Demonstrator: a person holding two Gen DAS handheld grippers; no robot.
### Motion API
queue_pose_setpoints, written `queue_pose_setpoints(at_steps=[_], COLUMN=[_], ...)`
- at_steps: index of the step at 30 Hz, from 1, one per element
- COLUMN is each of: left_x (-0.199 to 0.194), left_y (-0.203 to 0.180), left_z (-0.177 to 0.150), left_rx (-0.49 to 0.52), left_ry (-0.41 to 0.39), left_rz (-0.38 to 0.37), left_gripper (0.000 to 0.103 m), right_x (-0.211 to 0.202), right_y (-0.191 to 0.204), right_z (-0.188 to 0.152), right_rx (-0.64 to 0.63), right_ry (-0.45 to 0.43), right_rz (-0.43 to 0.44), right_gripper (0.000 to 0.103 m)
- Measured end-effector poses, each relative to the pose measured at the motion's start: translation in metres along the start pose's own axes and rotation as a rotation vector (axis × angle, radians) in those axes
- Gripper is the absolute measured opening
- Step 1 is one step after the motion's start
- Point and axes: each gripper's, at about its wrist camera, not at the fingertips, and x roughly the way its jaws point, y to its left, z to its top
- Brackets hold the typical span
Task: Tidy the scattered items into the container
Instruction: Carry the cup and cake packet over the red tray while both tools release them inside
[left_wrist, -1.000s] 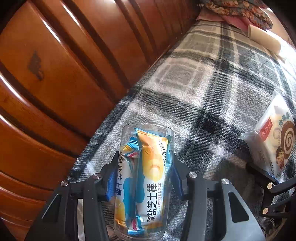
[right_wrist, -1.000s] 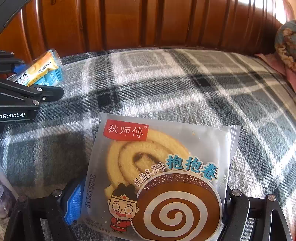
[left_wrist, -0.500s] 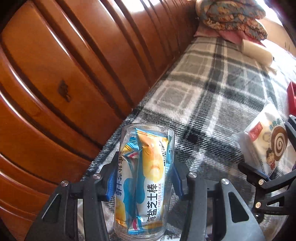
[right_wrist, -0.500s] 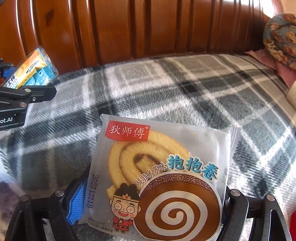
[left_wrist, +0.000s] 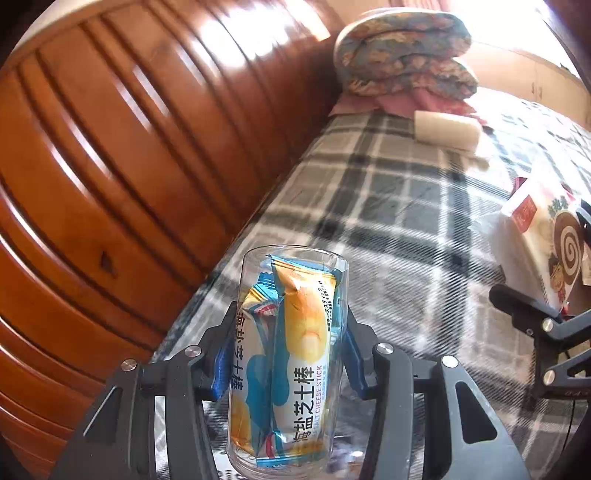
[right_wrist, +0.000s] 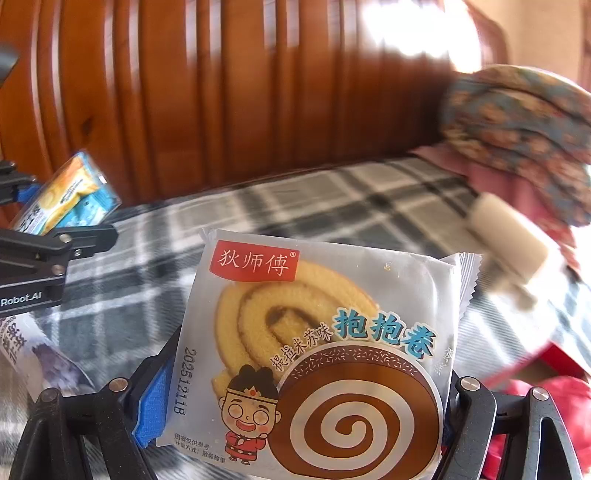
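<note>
My left gripper (left_wrist: 284, 354) is shut on a clear plastic cup (left_wrist: 288, 362) that holds blue-and-yellow cheese stick packets. It hangs above the plaid blanket (left_wrist: 399, 206). The cup and left gripper also show at the left of the right wrist view (right_wrist: 66, 199). My right gripper (right_wrist: 303, 410) is shut on a swiss roll cake packet (right_wrist: 317, 343), white with a brown spiral. That packet shows at the right edge of the left wrist view (left_wrist: 546, 236). A red container (right_wrist: 554, 365) shows partly at the lower right.
A dark wooden headboard (right_wrist: 221, 92) runs along the back. A floral pillow (right_wrist: 517, 122) lies at the far end, with a white roll (right_wrist: 509, 236) near it. A printed wrapper (right_wrist: 22, 343) lies at the lower left.
Both grippers have swung to the right with their loads held. The pillow, white roll and red container have come further into view. The views are motion-blurred.
</note>
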Motion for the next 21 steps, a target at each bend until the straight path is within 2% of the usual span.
queue_pose_setpoints(at_steps=[4,8,10,12,14,17,21], left_x=[-0.013,-0.013,-0.009,-0.009,-0.009,-0.008,0.002], left_y=[-0.054,-0.127,-0.163,-0.203,-0.24,-0.285,-0.316], left_z=[0.024,0.055,0.068,0.078,0.086,0.094,0.099], left_rx=[0.077,0.133,0.164,0.206,0.257,0.291,0.279], left_ry=[-0.039,-0.048,-0.046,-0.048,-0.056,-0.072,-0.023], left_rz=[-0.027,-0.136,-0.185,-0.228,-0.256,-0.26,-0.299], left_gripper=[0.053,0.052,0.051,0.051,0.051,0.051,0.05], right_x=[-0.031,-0.067,-0.081,-0.094,-0.105,-0.11,-0.108], right_y=[-0.044,-0.094,-0.119,-0.144,-0.169,-0.21,-0.245], right_z=[-0.017,-0.044,-0.059,-0.076,-0.09,-0.105,-0.122], right_rx=[0.041,0.088,0.119,0.165,0.235,0.386,0.558], right_ry=[-0.012,-0.019,-0.001,0.022,-0.007,-0.014,-0.029], right_rz=[-0.069,-0.141,-0.225,-0.35,-0.407,-0.387,-0.386], right_gripper=[0.089,0.089,0.089,0.089,0.089,0.089,0.09])
